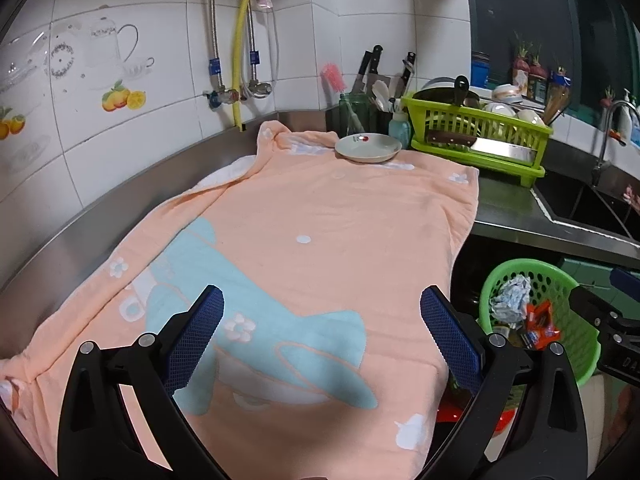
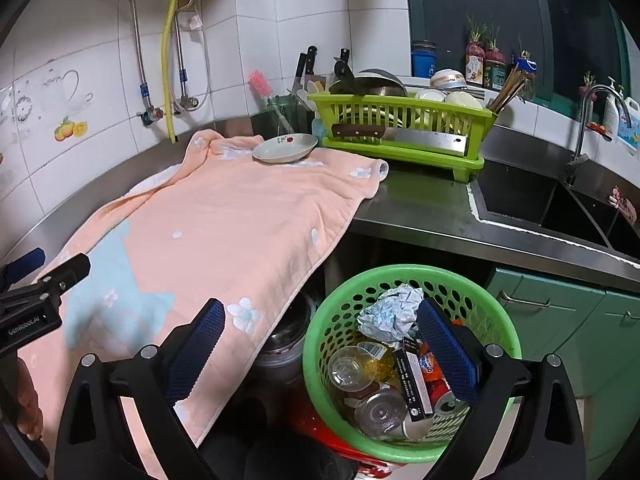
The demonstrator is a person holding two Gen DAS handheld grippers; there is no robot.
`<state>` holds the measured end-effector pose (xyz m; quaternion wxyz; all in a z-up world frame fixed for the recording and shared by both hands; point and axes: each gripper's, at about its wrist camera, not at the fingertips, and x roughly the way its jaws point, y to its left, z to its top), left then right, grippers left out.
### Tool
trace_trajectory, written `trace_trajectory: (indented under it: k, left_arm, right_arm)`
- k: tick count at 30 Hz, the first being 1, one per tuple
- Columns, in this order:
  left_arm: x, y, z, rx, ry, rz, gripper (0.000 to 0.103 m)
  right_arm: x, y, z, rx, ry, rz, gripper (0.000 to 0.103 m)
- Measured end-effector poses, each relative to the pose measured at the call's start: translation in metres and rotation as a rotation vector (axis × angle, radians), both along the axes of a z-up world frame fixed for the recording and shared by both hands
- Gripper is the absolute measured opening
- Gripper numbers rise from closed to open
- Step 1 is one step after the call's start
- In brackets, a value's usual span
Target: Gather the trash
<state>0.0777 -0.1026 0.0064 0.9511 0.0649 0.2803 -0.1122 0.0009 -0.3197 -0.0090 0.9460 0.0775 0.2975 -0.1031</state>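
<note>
Peach towel (image 1: 320, 240) with a pale-blue cartoon print spread flat over the steel worktop (image 2: 420, 208), one edge hanging off the front. Left hand-held gripper (image 1: 322, 332) hovering low above that towel, blue-padded fingers (image 1: 196, 332) spread wide, nothing between them. Right hand-held gripper (image 2: 320, 344) likewise gaping and empty, poised out past the worktop edge, its right finger (image 2: 448, 352) directly over the green perforated basket (image 2: 472, 288) standing on the floor below. Trash already down in that basket: crumpled silvery-blue wrapper (image 2: 390, 312) on top, clear bottle with yellow liquid (image 2: 360, 364) beside it, dark slim carton (image 2: 412, 380), orange packet (image 2: 430, 364), and a glass jar (image 2: 380, 412) near the bottom (a can end just showing too, half hidden by the finger). Red something under the basket, too hidden to tell what. Back on the towel's far end, one shallow white dish (image 1: 368, 148) with a red mark, sitting empty. Just beside it, lime-green dish rack (image 1: 480, 136) loaded with bowls and a pan, a cleaver (image 2: 400, 136) resting along its front. Behind, a jar with a pink bottle brush (image 1: 334, 80), knives standing upright, yellow hose (image 1: 244, 40) running down the white tiled wall. Off to the right, sunken sink (image 2: 540, 208) and curved tap (image 2: 592, 120), green cabinet doors beneath.
</note>
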Motion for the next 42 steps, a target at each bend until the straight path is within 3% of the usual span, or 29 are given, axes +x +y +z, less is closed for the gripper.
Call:
trace_trajectory:
  k: [12,42]
  left_arm:
    - [-0.012,-0.012,0.002,0.026,-0.028,-0.003,0.097]
    - [-0.014,-0.016,-0.005,0.022,-0.012,-0.015,0.097]
  right_arm:
    - [-0.012,-0.002,0.0,0.014,-0.035,-0.012,0.094]
    - [-0.017,0.001,-0.003,-0.005,-0.036,-0.018,0.094]
